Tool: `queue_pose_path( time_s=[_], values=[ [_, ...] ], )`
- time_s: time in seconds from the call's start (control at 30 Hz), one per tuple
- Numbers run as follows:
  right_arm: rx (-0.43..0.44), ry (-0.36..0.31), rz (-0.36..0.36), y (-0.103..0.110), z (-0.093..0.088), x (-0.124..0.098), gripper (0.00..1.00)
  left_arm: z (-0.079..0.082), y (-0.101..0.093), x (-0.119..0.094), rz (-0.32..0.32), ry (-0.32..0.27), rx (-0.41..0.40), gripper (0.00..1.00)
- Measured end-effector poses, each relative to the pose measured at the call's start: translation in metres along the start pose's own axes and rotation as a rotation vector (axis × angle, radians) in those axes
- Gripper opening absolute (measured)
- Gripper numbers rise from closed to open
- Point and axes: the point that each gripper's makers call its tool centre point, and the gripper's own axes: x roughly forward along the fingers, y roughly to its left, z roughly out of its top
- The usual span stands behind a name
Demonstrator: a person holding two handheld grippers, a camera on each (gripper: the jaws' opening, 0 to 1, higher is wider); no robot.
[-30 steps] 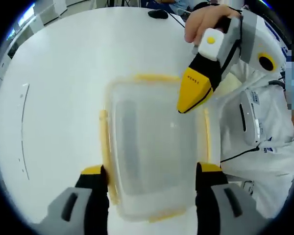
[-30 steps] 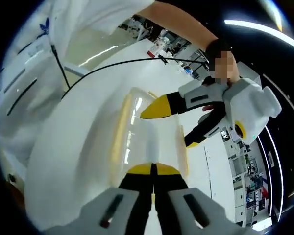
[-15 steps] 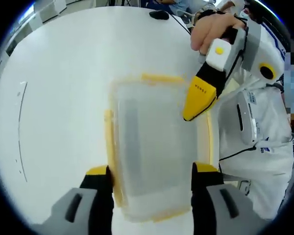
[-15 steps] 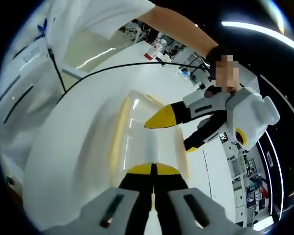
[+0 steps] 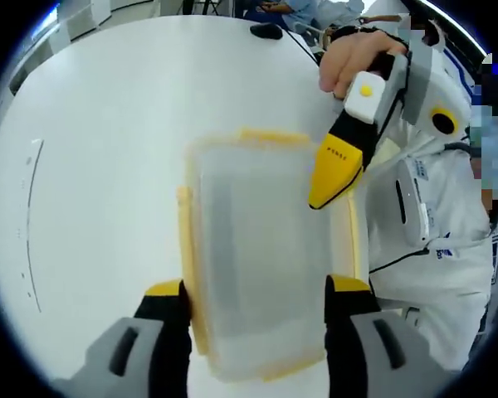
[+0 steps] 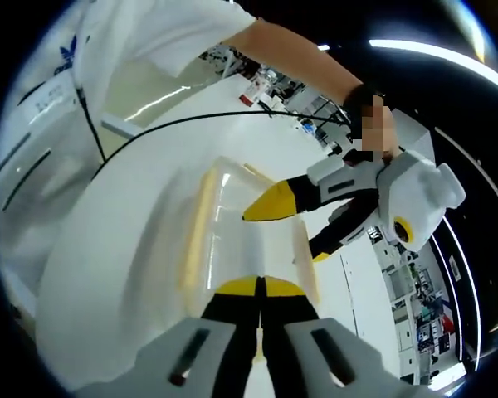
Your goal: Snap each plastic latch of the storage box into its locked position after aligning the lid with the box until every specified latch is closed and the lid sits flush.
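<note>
On the white table, right in front of the person, sits the clear storage box with its lid on and yellow latches along its edges; one long latch runs down the left side in the left gripper view. The risk I'd watch for is the box skidding or tipping when a latch is pushed. The left gripper only straddles the box, jaws wide apart, one on each long side, so if that brace is loose a sideways press could shove the box away or pop the lid out of line. Whether the jaws actually squeeze the walls or just sit beside them, I cannot tell. The right gripper has its yellow tips brought together, holding nothing, and points down at the lid near the right edge, close to the far corner; contact looks likely but isn't certain. A slip off the latch there could leave it half shut.
</note>
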Motion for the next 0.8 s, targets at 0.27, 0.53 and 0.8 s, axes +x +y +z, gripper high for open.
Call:
queue_pose_path(
  time_s=[0.27, 0.53, 0.8],
  values=[
    [-0.001, 0.021, -0.029, -0.002, -0.004, 0.004, 0.0, 0.003, 0.003, -0.003, -0.013, -0.092, 0.01, 0.66],
    [0.093, -0.043, -0.085, -0.003, -0.004, 0.001, 0.01, 0.01, 0.001, -0.003, 0.038, -0.27, 0.026, 0.74],
    [0.353, -0.186, -0.145, -0.014, 0.005, -0.009, 0.43, 0.016, -0.01, -0.012, 0.17, -0.525, 0.1, 0.82]
  ],
)
